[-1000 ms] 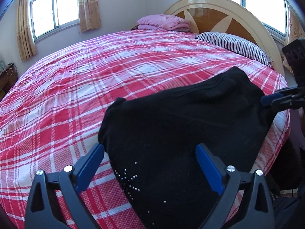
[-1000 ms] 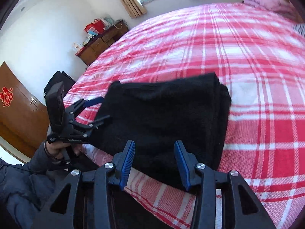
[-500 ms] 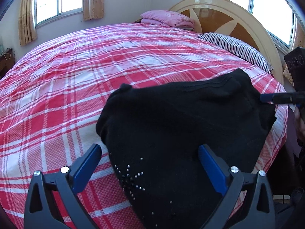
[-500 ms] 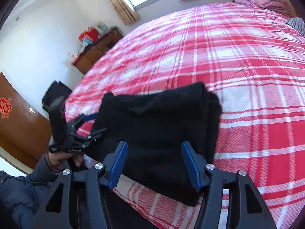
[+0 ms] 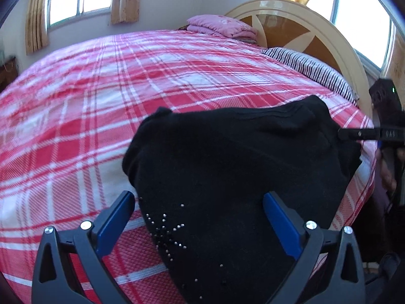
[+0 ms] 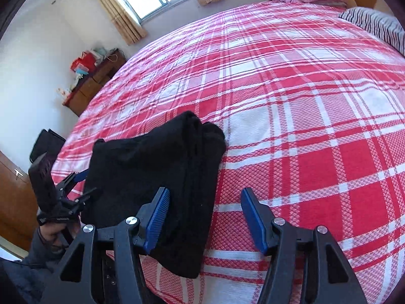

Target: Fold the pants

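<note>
Two grippers are working at the near edge of the bed (image 6: 303,88), both w/ jaws standing wide. The left gripper (image 5: 200,215) is hovering over the pants (image 5: 227,177), its blue pads either side of the cloth but not pressing it; nothing gripped. The right gripper (image 6: 202,217) has just been opening its jaws; its left pad is lying over the pants (image 6: 157,177), its right pad over bare plaid, no pinch on the fabric.

The pants are lying folded, black, thick in several layers, at the bed's near edge, toward the corner nearest the headboard (image 5: 291,25). The long axis is running along that near edge, from one gripper to the other. In the right wrist view the stacked fold edges are facing the bed's middle, and the near end is drooping over the bed's edge. A star of small silver studs (image 5: 164,228) is showing on the cloth close to the left gripper.

Writing: white marks on the right gripper's finger, seen in the left wrist view, are reading approx. "0A5"; not sure. A small white label on the left gripper's body in the right wrist view is too small to read.

A pink folded blanket (image 5: 222,26) and a striped pillow (image 5: 316,73) are sitting at the headboard end.
</note>
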Tool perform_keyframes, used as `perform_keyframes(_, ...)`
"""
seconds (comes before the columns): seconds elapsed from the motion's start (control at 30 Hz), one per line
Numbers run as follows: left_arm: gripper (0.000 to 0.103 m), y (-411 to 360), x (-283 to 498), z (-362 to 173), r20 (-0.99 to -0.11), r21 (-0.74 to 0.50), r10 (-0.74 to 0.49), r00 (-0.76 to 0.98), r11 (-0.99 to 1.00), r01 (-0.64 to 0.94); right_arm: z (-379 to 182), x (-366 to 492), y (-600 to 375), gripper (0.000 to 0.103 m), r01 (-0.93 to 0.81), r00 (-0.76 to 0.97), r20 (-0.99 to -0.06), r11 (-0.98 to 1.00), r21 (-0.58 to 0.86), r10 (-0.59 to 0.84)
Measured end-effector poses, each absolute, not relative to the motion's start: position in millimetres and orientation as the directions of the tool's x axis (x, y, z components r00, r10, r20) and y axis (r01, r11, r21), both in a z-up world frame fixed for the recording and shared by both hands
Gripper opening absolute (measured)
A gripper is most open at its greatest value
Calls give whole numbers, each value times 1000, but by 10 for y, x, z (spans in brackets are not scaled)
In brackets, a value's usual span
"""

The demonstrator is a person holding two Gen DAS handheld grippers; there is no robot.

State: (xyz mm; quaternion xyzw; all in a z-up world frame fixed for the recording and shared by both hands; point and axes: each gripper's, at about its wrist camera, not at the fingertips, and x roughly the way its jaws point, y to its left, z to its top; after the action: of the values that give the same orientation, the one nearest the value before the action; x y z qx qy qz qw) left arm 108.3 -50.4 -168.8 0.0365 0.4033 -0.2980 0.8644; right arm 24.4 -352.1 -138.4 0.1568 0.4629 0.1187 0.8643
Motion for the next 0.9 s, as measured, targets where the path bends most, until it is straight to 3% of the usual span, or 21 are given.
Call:
perform_keyframes(0.4,103,-470,1165,-1738,-703,-275,-551,450,794,543,-1487,315,-3329,59,-73,544,-742,904,422,391)
perform_keyframes(0.47,100,-424,1160,-1732,-685,-309,-578,443,782,541,-1500,320,-3332,46,-66,547,-742,904,423,387)
perform_keyframes(0.57,75,-401,1156,-1716,-674,-320,-591,443,775,545,-1488,300,-3343,30,-83,560,-714,886,456,421)
perform_keyframes(0.6,61,-390,1154,-1708,-669,-335,-605,432,764,552,-1451,282,-3324,28,-94,569,-705,885,455,423)
perform_keyframes(0.67,48,-375,1148,-1683,-664,-345,-615,426,756,556,-1356,252,-3236,27,-126,583,-699,896,425,414)
perform_keyframes(0.73,25,-338,1148,-1648,-658,-353,-620,427,755,553,-1259,234,-3165,27,-151,593,-690,899,411,415)
perform_keyframes(0.9,16,-56,1219,-1487,-618,-452,-673,406,727,517,-1012,353,-2975,27,-218,596,-664,886,409,453)
